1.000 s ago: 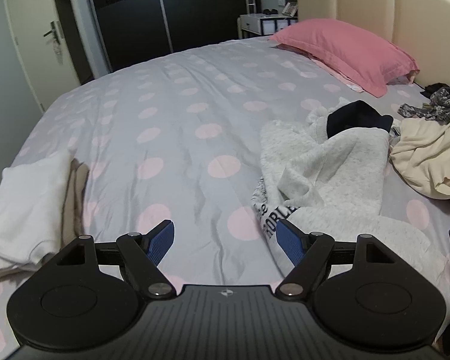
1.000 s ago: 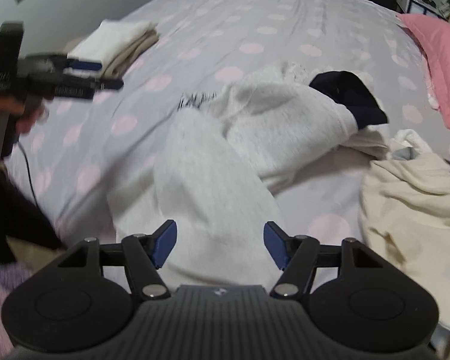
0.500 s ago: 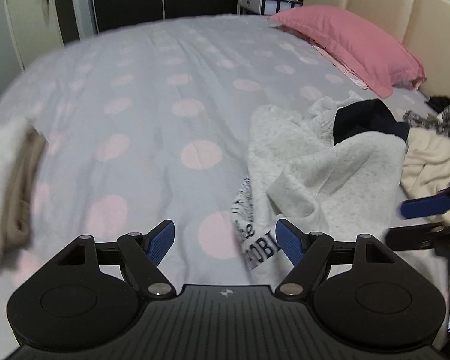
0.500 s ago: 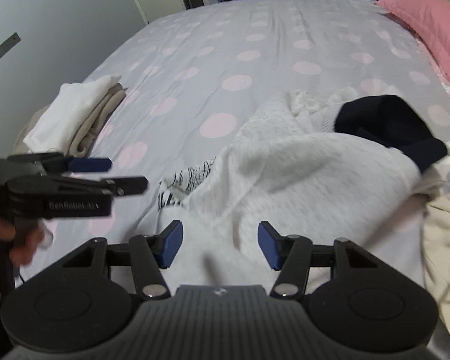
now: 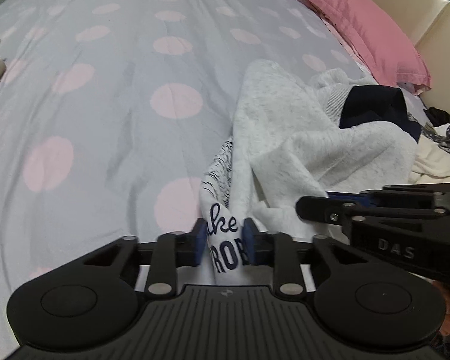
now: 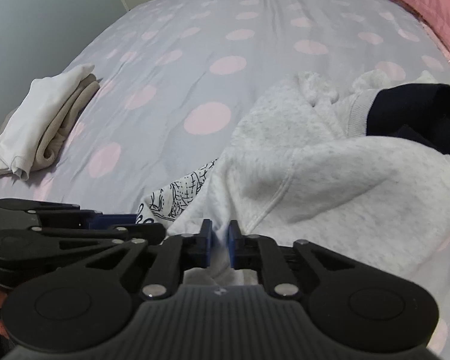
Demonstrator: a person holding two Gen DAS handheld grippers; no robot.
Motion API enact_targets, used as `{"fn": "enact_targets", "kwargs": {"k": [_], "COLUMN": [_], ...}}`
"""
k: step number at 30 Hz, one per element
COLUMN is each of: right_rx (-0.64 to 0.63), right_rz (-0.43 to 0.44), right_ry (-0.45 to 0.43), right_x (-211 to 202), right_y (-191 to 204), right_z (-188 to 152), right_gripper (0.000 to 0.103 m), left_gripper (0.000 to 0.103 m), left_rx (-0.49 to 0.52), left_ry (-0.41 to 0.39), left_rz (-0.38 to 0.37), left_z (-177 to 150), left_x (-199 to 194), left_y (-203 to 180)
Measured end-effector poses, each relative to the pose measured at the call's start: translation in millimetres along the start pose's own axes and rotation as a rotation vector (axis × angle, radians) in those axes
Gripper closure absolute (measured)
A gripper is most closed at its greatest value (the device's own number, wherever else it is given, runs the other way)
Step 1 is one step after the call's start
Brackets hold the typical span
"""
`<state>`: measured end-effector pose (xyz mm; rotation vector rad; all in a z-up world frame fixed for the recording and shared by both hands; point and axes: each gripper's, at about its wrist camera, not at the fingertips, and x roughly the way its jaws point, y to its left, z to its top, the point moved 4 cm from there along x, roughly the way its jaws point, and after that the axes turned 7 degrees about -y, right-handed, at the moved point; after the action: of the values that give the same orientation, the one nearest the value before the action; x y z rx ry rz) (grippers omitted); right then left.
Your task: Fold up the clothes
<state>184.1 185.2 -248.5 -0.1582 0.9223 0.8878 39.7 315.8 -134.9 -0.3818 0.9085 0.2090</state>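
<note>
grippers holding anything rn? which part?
Both hold the grey sweatshirt at its near edge: left gripper on the printed part, right gripper on plain fabric beside it.

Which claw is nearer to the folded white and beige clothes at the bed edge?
Left. The left claw sits between the folded pile and the right claw, shut on the printed part of the grey sweatshirt; the right claw grips it farther away.

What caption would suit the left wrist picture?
Left hand-held gripper pinches the printed edge of a grey sweatshirt on a polka-dot bed.
</note>
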Motion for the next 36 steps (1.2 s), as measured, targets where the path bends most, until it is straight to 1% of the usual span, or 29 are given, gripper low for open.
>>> {"fn": "enact_targets", "kwargs": {"k": [2,6,7,9,10,11,13,16,18,23,25,26,28,29,30,32,34,36], "right_rx": [-0.012,-0.028,-0.031,-0.042,-0.040,-0.035,-0.036,-0.057,-0.089,-0.186,-0.207,-0.213,-0.224,-0.248,-0.283,-0.312,-0.314,-0.320], "right_rz": [-0.008,-0.045,-0.057,-0.086,-0.085,-0.071,-0.051,-0.022,-0.005,0.072,0.132,0.196,0.322,0.346,0.342,0.335,0.311,0.262], "right_ry": [-0.027,-0.115,-0.141,-0.191,-0.210,-0.226,-0.257,-0.303,-0.315,-0.325,-0.311,-0.297,-0.268,-0.248,-0.238,-0.215,-0.195,-0.190], "right_x": [-9.7,-42.1,-51.7,-71.4,-80.5,-90.4,-111.1,-141.5,-156.7,-186.9,-195.1,-199.3,-208.0,-210.5,-211.6,-206.9,-198.4,-194.2], "right_y": [0.7,-2.5,-3.7,-5.9,-6.2,-6.6,-3.0,10.2,24.6,63.9,77.3,85.5,102.2,114.4,125.2,134.7,130.5,118.5], "right_z": [1.6,8.8,10.2,12.0,12.1,11.6,9.2,2.4,-8.3,-45.3,-64.5,-75.8,-98.5,-109.5,-121.0,-135.7,-139.9,-135.0], "right_gripper": [0.096,0.096,0.097,0.097,0.097,0.097,0.097,0.097,0.097,0.098,0.100,0.103,0.103,0.103,0.103,0.103,0.103,0.103], "left_gripper": [0.096,0.099,0.103,0.103,0.103,0.103,0.103,0.103,0.103,0.103,0.103,0.103,0.102,0.099,0.097,0.092,0.091,0.088], "left_rx": [0.007,0.019,0.029,0.058,0.072,0.067,0.028,-0.002,-0.006,0.056,0.082,0.097,0.129,0.145,0.161,0.174,0.182,0.196], "left_ry": [-0.012,-0.093,-0.128,-0.215,-0.259,-0.290,-0.320,-0.323,-0.317,-0.301,-0.293,-0.289,-0.281,-0.276,-0.272,-0.264,-0.258,-0.250], "left_rz": [-0.002,-0.003,0.015,0.079,0.111,0.121,0.104,0.070,0.033,-0.037,-0.065,-0.075,-0.088,-0.094,-0.100,-0.100,-0.090,-0.086], "left_z": [1.0,7.9,9.9,14.7,17.3,19.5,21.2,16.0,10.3,-10.8,-19.8,-24.2,-32.5,-36.6,-40.8,-47.7,-53.2,-56.6], "left_x": [-5.9,-33.6,-44.3,-69.1,-81.1,-93.0,-114.9,-140.8,-151.3,-165.9,-171.8,-173.6,-175.1,-175.9,-176.6,-176.1,-175.0,-173.9], "left_y": [-1.1,-1.2,-0.5,3.0,6.1,10.8,21.4,27.0,20.7,-9.5,-19.6,-23.6,-29.7,-32.7,-35.7,-38.2,-39.9,-40.7]}}
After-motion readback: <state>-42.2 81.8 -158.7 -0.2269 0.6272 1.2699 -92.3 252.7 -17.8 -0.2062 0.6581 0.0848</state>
